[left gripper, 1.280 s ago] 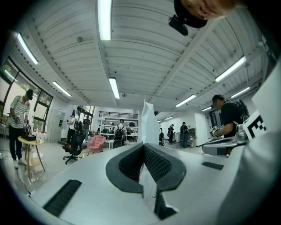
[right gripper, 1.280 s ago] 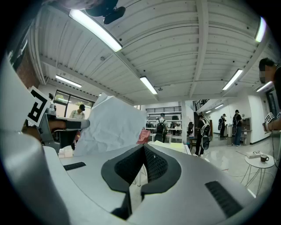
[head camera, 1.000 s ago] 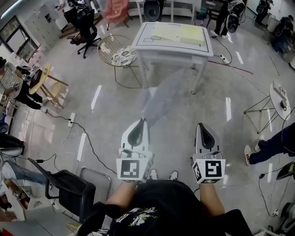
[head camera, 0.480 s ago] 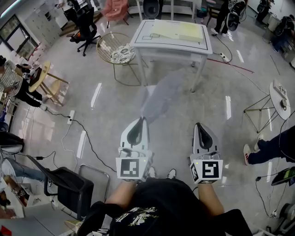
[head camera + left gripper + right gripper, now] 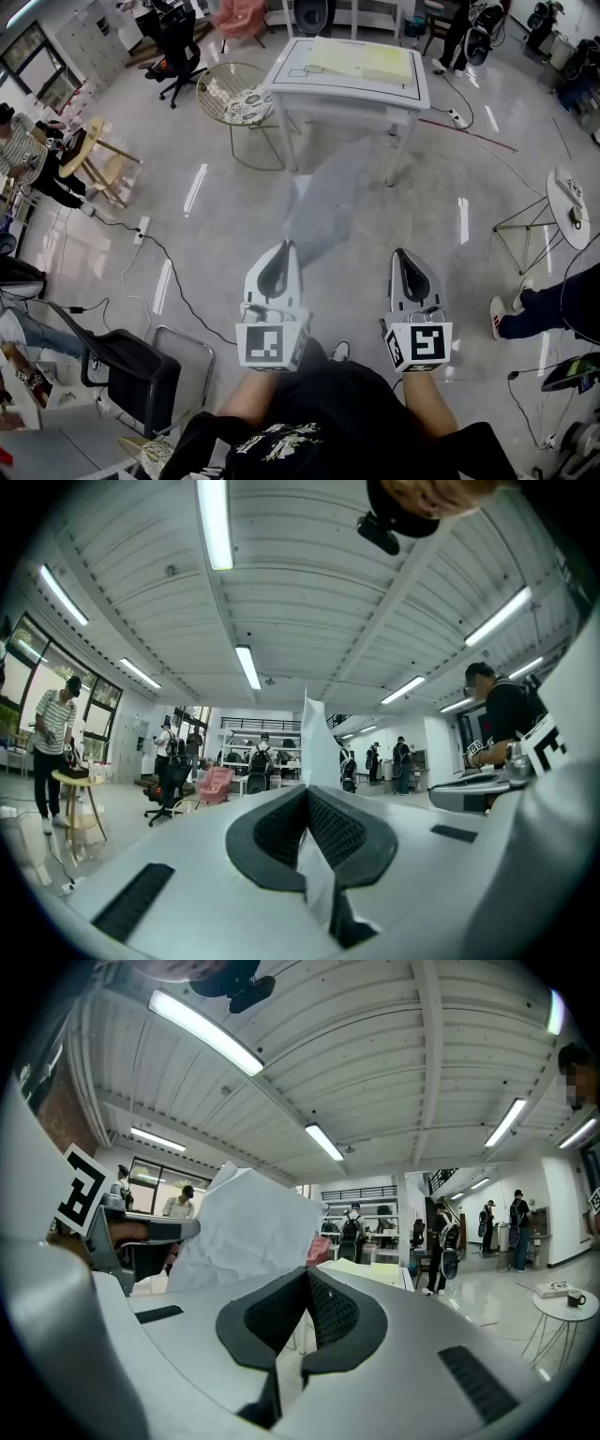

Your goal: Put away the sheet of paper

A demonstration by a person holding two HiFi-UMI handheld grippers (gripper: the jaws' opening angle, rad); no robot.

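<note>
Glossy pale grey floor [image 5: 375,206], light streaks reflected. White rectangular table with black border line [image 5: 337,86] at 12 o'clock. Round gold wire-frame chair [image 5: 234,101] at 11, black swivel office chair [image 5: 178,54] beyond it. Round wooden stand [image 5: 80,152] at 9. Small round white wire-legged table [image 5: 561,187] at 3. White ribbed ceiling [image 5: 309,592], long fluorescent tubes [image 5: 214,522] lit.

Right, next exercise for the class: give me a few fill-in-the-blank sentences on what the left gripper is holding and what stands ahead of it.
1. The left gripper is shut on a thin white sheet of ____.
2. Ahead of it, across the room, stands a white four-legged ____.
3. On top of that lie pale ____ sheets.

Missing words: paper; table; yellow.
</note>
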